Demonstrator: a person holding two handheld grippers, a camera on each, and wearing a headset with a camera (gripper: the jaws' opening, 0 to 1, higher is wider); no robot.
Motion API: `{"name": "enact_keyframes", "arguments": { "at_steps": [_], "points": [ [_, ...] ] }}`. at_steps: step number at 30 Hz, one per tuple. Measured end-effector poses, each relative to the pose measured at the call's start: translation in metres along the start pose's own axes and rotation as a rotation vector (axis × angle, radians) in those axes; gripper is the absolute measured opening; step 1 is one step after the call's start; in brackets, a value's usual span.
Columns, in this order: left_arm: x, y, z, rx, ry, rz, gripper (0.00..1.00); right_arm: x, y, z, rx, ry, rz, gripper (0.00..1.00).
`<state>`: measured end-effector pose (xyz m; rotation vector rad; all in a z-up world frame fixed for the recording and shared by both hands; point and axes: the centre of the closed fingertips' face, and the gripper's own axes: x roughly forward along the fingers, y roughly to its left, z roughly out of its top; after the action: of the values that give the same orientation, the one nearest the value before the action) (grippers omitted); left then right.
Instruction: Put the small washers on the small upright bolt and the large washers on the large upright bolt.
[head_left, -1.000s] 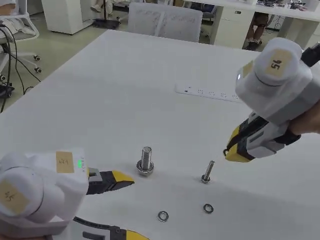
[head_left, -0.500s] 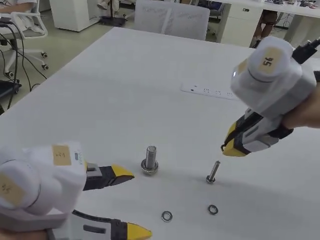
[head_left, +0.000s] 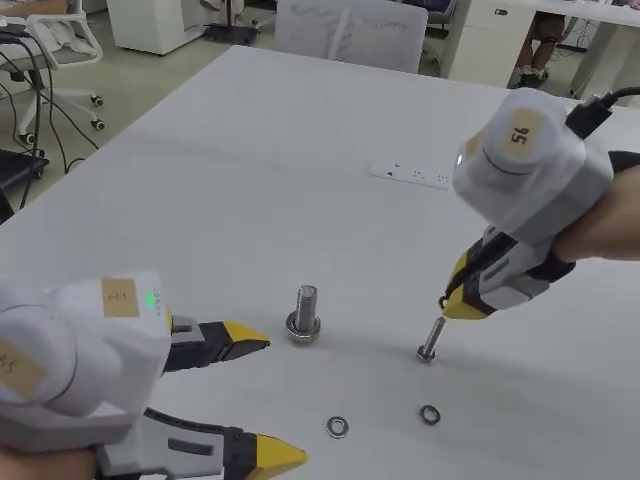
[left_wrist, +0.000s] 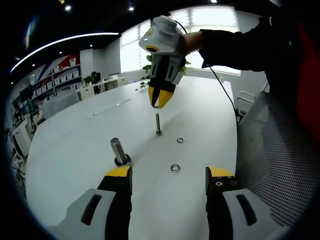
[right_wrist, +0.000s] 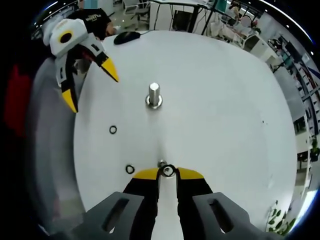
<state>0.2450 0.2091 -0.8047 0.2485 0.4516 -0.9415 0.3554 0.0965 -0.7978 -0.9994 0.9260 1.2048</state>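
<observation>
Closer now, the right tongs (head_left: 458, 306) pinch a washer (right_wrist: 168, 171) just above the small bolt (head_left: 430, 340). Left tongs (head_left: 280, 400) stand spread near the large bolt (head_left: 305, 312). A loose washer (head_left: 338, 427) and a second washer (head_left: 430, 414) lie on the worktop (head_left: 250, 180), with a power strip (head_left: 415, 175) farther off.

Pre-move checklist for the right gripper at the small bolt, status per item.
1. Right gripper grips a washer: ok, the ring sits between its tips.
2. Washer centred over the small bolt: cannot tell; the tips hover close to the bolt's top.
3. Small bolt upright: ok.
4. Left gripper out of the way: ok, open and apart from the large bolt.
5. Loose washers flat on the table, apart from each other: ok.
</observation>
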Motion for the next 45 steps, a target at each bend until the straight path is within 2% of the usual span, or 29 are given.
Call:
{"name": "enact_keyframes", "arguments": {
  "at_steps": [19,45],
  "points": [
    [0.000,-0.002,-0.001,-0.018,-0.003,-0.006,0.63,0.010,0.003,-0.004,-0.002,0.025,0.018,0.14],
    [0.001,-0.003,-0.001,-0.054,-0.008,-0.015,0.74,0.016,0.005,-0.005,0.003,0.024,0.033,0.14]
  ]
}}
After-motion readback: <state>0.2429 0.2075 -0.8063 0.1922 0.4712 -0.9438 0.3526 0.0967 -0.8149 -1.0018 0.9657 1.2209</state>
